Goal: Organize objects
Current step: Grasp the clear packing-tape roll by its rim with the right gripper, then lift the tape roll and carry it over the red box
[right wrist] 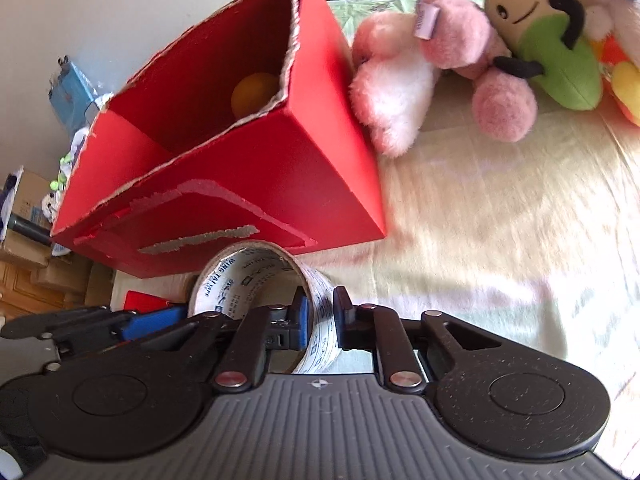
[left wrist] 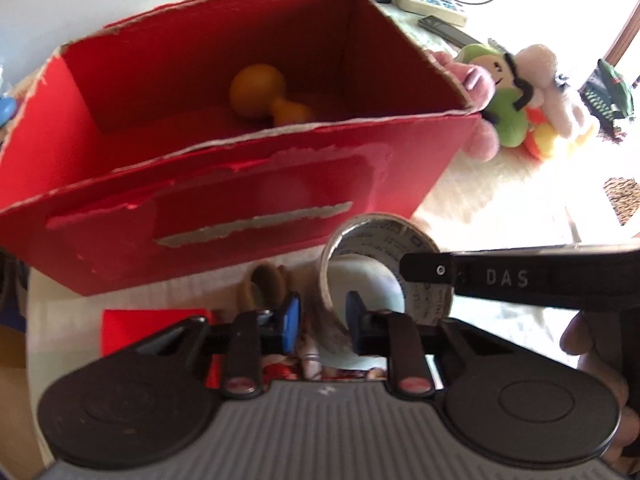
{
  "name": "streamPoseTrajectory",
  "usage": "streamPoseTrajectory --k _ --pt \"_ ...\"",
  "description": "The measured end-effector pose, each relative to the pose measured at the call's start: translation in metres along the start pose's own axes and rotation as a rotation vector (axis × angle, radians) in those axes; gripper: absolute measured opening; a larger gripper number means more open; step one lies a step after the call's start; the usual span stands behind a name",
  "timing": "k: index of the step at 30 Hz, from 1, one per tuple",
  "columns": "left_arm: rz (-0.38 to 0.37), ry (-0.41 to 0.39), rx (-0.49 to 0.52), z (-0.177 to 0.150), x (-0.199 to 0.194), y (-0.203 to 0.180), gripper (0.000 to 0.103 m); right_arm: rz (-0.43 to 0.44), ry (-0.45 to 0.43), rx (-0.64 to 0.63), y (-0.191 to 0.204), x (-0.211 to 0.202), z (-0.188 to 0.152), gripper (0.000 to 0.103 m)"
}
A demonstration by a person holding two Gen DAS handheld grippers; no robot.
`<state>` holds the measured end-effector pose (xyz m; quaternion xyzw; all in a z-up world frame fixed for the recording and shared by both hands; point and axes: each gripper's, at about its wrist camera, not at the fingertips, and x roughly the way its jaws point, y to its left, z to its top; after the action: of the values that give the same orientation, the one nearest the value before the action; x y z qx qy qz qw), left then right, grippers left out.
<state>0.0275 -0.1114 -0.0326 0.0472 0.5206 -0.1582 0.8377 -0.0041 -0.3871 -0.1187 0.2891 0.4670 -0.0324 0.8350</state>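
Observation:
A wide roll of printed packing tape [left wrist: 384, 240] stands on its edge on the pale cloth, just in front of the red cardboard box [left wrist: 280, 184]. My left gripper [left wrist: 324, 322] is shut on the roll's left wall, one blue pad inside and one outside. My right gripper [right wrist: 321, 318] is shut on the right wall of the tape roll [right wrist: 240, 276] in the same way. In the left wrist view, one of the right gripper's fingers [left wrist: 424, 268] reaches across the roll. An orange toy [left wrist: 260, 92] lies inside the box.
Plush toys, pink [right wrist: 440, 60] and green [right wrist: 552, 64], lie against the red box's [right wrist: 260, 184] right side. A power strip [left wrist: 432, 2] and remote [left wrist: 444, 28] sit behind. A red card [left wrist: 152, 328] and a brown object [left wrist: 268, 284] lie left of the roll.

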Motion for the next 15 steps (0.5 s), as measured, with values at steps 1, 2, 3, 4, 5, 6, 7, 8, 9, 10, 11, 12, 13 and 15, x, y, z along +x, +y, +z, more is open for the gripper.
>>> streamPoseTrajectory --k 1,2,3,4,5,6,7,8,9,10,11,12,13,15 --pt "-0.015 0.0 0.001 0.001 -0.001 -0.002 0.014 -0.002 -0.004 0.002 -0.002 -0.004 -0.001 0.014" --pt "-0.021 -0.005 0.006 0.003 -0.003 -0.005 0.014 -0.008 -0.01 0.006 -0.003 -0.007 -0.001 0.014" --pt "-0.03 -0.011 0.013 0.004 -0.006 -0.008 0.014 -0.013 -0.02 0.007 -0.005 -0.013 -0.002 0.014" --pt "-0.046 -0.018 0.02 0.006 -0.009 -0.012 0.014 -0.02 -0.033 0.008 -0.007 -0.02 -0.003 0.014" --pt "-0.062 -0.024 0.027 0.007 -0.012 -0.015 0.014 -0.028 -0.045 0.01 -0.01 -0.028 -0.004 0.014" --pt "-0.078 -0.03 0.035 0.008 -0.016 -0.019 0.014 -0.036 -0.058 0.014 -0.012 -0.037 -0.004 0.014" --pt "-0.094 -0.039 0.051 0.011 -0.021 -0.025 0.014 -0.043 -0.067 0.018 -0.012 -0.042 -0.002 0.014" --pt "-0.104 -0.049 0.065 0.012 -0.025 -0.03 0.014 -0.048 -0.077 0.024 -0.015 -0.05 -0.002 0.014" --pt "-0.114 -0.06 0.078 0.014 -0.03 -0.035 0.014 -0.054 -0.088 0.029 -0.017 -0.058 -0.002 0.014" --pt "-0.124 -0.073 0.092 0.015 -0.035 -0.04 0.014 -0.06 -0.102 0.032 -0.02 -0.066 -0.002 0.014" --pt "-0.133 -0.088 0.107 0.017 -0.041 -0.045 0.014 -0.067 -0.118 0.033 -0.021 -0.075 -0.002 0.014" --pt "-0.138 -0.103 0.12 0.019 -0.046 -0.05 0.014 -0.073 -0.133 0.033 -0.022 -0.082 -0.002 0.014" --pt "-0.146 -0.121 0.134 0.022 -0.053 -0.053 0.014 -0.079 -0.151 0.032 -0.021 -0.088 -0.001 0.014" --pt "-0.161 -0.159 0.15 0.027 -0.066 -0.06 0.014 -0.089 -0.192 0.023 -0.016 -0.103 0.003 0.014"
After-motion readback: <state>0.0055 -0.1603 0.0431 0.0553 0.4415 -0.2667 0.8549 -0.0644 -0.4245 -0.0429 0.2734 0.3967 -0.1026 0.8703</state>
